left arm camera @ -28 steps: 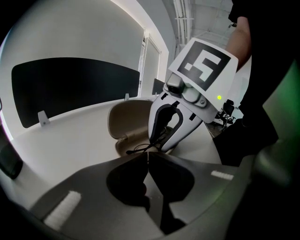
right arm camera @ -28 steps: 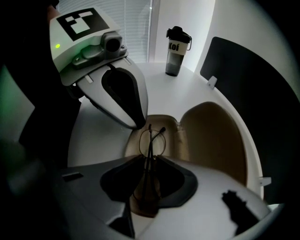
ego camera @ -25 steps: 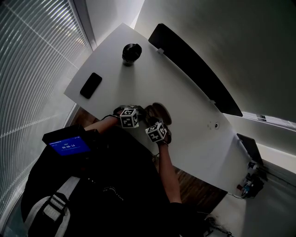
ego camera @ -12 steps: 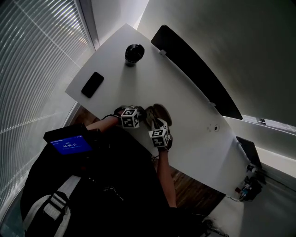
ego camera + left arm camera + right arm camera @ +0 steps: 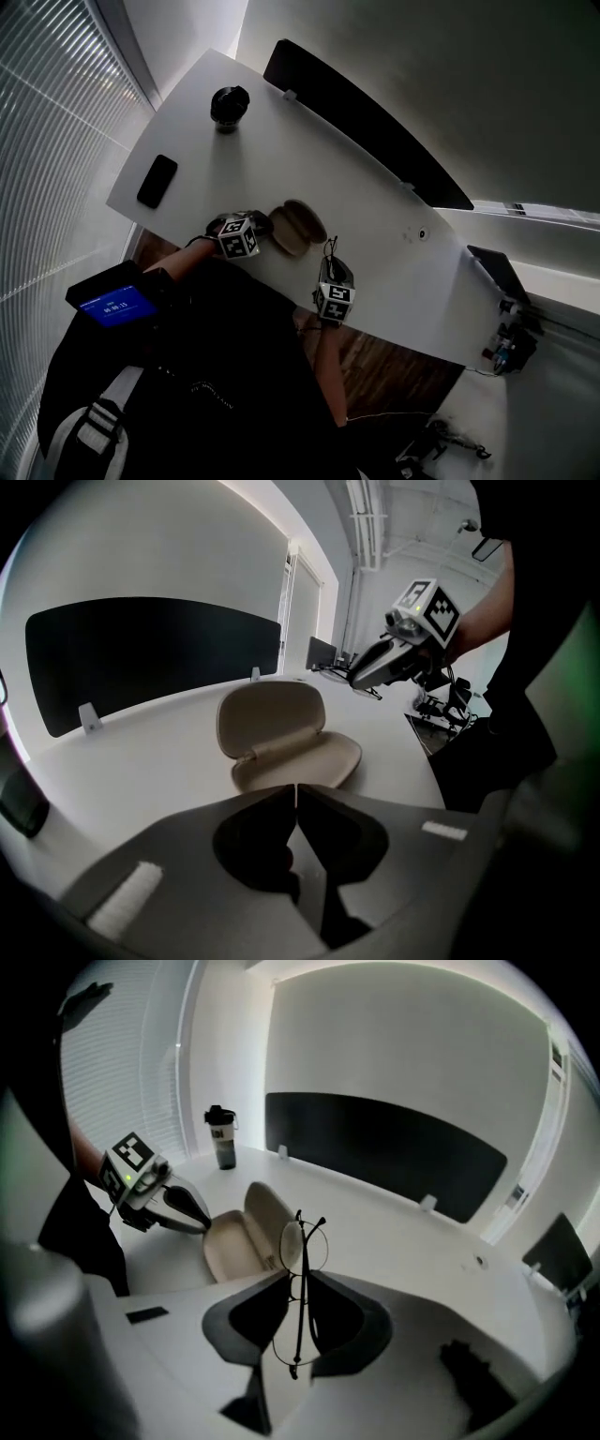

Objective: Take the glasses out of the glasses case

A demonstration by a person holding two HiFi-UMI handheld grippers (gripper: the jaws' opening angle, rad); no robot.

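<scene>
The beige glasses case [image 5: 298,226] lies open and empty on the white table [image 5: 375,192]; its lid stands up in the left gripper view [image 5: 272,719]. My right gripper [image 5: 300,1283] is shut on the thin wire-framed glasses [image 5: 305,1244], gripping them at the bridge, one lens above the jaws. Its jaws have just been closing on them. In the head view that right gripper [image 5: 331,268] holds the glasses [image 5: 330,251] to the right of the case, clear of it. My left gripper [image 5: 296,789] is shut with nothing in it, its tips at the case's near left edge [image 5: 265,225].
A black phone [image 5: 157,181] lies near the table's left edge and a dark bottle [image 5: 228,106] stands at the far corner. A long black panel [image 5: 366,127] runs along the back edge. The person's dark clothing fills the lower left of the head view.
My right gripper has lifted away from the case and swung to the right, rolling over, with the glasses in its jaws. The case now shows empty. The left gripper has kept still.
</scene>
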